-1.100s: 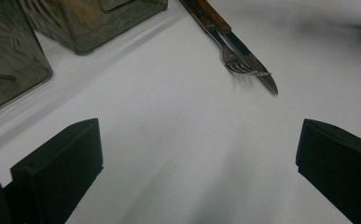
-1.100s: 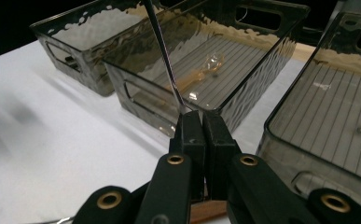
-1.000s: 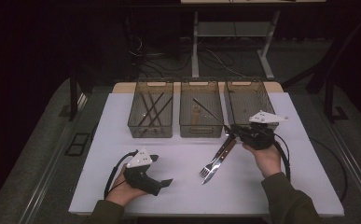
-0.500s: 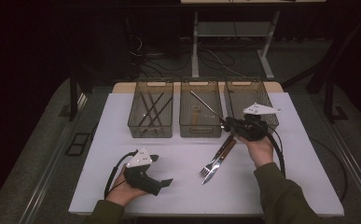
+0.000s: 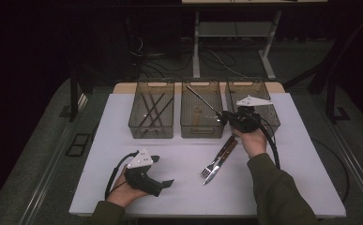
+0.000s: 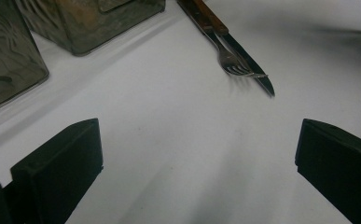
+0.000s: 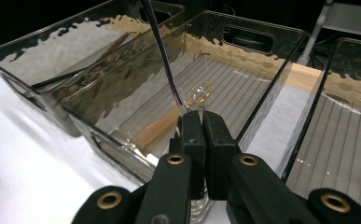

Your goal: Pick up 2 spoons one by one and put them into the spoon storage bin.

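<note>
My right gripper [image 5: 227, 117] hangs over the front right corner of the middle bin [image 5: 201, 133], shut on a thin metal utensil [image 5: 205, 101] whose stem slants up and back to the left over that bin. In the right gripper view the jaws [image 7: 201, 114] are pressed together on that stem [image 7: 162, 51]. Below it, a wooden-handled spoon [image 7: 199, 93] lies on the bin's floor. My left gripper [image 5: 167, 182] rests open on the white table [image 5: 310, 178] at the front left, nothing between its jaws [image 6: 199, 135].
A wooden-handled fork [image 5: 213, 165] and knife [image 5: 225, 149] lie side by side on the table in front of the middle bin, also seen ahead of the left gripper [image 6: 234, 65]. The left bin [image 5: 151, 136] holds several dark sticks. The right bin [image 5: 252, 84] looks empty.
My right gripper has risen and moved back to the left with the metal utensil, towards the middle bin. The left gripper, fork and knife have stayed put.
</note>
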Tool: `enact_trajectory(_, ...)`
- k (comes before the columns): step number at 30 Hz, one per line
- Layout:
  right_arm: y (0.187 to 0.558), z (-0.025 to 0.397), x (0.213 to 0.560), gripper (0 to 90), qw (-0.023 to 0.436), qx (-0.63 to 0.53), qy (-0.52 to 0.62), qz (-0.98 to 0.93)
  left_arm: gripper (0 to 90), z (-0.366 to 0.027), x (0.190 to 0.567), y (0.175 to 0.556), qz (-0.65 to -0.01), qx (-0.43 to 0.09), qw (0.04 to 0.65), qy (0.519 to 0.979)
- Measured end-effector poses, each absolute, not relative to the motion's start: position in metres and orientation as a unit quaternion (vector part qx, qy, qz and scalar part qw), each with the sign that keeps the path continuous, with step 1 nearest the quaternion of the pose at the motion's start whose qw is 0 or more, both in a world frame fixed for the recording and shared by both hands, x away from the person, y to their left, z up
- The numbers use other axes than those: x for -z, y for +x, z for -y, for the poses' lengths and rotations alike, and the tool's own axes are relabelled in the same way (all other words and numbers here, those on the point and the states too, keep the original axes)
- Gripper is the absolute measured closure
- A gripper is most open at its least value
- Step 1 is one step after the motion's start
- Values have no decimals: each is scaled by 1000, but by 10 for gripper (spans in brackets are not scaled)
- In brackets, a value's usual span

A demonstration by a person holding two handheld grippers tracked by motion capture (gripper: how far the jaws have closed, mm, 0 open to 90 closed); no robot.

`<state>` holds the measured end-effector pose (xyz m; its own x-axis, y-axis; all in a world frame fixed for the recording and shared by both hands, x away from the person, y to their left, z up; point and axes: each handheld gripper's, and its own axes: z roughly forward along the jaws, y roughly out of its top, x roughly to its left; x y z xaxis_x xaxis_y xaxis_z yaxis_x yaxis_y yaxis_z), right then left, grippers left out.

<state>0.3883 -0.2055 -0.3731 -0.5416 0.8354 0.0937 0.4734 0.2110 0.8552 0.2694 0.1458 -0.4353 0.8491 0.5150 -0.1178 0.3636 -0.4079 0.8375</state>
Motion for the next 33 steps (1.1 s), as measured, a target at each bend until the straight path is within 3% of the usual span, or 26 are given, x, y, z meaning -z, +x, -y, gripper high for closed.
enact_trajectory(27, 418, 184, 394, 872, 197, -371, 445, -791, 0, -145, 435, 269, -260, -76, 474, 838)
enact_trajectory(33, 417, 181, 394, 726, 193, -382, 439, -790, 0, -145, 435, 269, -260, -75, 474, 838)
